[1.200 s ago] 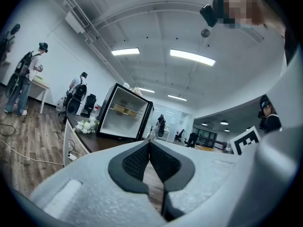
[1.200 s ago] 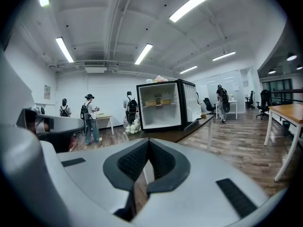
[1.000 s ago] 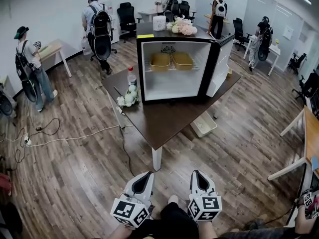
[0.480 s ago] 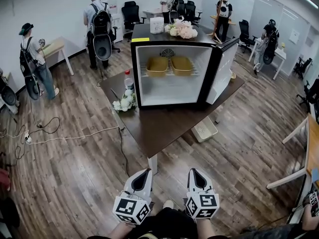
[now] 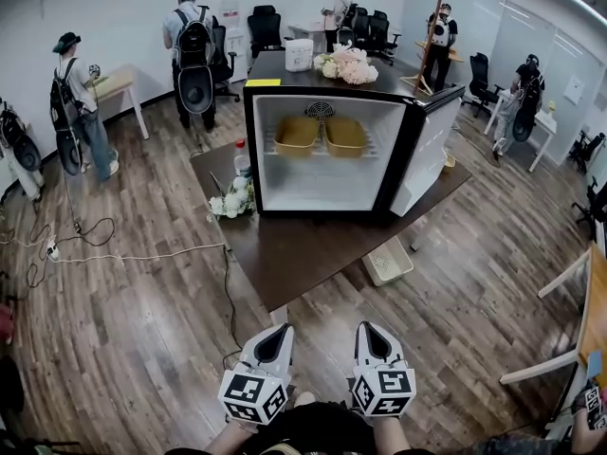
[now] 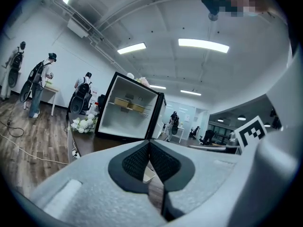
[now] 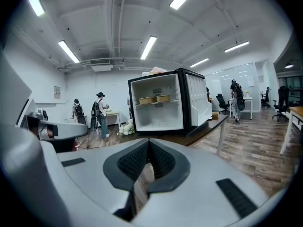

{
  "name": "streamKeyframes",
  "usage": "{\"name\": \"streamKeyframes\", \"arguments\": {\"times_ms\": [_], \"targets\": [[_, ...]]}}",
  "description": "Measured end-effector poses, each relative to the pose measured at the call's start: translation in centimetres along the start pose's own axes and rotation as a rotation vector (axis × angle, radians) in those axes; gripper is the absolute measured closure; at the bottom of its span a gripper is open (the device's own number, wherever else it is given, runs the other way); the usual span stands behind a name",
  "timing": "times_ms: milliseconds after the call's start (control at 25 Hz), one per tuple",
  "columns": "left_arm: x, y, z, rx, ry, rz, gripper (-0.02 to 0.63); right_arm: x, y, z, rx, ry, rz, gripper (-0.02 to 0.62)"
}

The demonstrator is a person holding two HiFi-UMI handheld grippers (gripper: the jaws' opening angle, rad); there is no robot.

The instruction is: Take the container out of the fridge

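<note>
Here's the pale grey moulded-plastic left gripper [image 5: 282, 331], and beside it its twin, the right gripper [image 5: 368, 328], both tapering to rounded noses. Black ribbed rubber pads [image 6: 136, 161] line the jaws. Each carries a white cube with black square markers [image 5: 252, 396]. The person wears black clothing [image 5: 308, 429].
</note>
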State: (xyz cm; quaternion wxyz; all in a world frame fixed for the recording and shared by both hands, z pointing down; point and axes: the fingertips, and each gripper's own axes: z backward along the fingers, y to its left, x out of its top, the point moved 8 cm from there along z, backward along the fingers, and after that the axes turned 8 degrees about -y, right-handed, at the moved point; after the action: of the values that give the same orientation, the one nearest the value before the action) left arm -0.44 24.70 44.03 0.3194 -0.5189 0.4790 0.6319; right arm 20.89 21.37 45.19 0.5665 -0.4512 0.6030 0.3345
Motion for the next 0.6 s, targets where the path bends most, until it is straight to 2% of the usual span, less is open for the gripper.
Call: {"name": "streamKeyframes", "arguments": {"times_ms": [80, 280, 600], "targets": [[-0.5, -0.1, -0.6, 0.009, 0.027, 0.005, 0.598, -0.2, -0.4, -0.3, 0.012, 0.010, -0.006, 0.588], [-0.8, -0.3, -1.5, 0.013, 0.023, 0.026, 0.598, -0.6, -1.1, -1.0, 0.053, 0.027, -0.029, 0.588], [-1.0, 0.4, -3.5, -0.003, 0.019, 0.027, 0.597, -1.1, -2.1, -2.7, 0.037, 0.045, -0.039, 0.588]]}}
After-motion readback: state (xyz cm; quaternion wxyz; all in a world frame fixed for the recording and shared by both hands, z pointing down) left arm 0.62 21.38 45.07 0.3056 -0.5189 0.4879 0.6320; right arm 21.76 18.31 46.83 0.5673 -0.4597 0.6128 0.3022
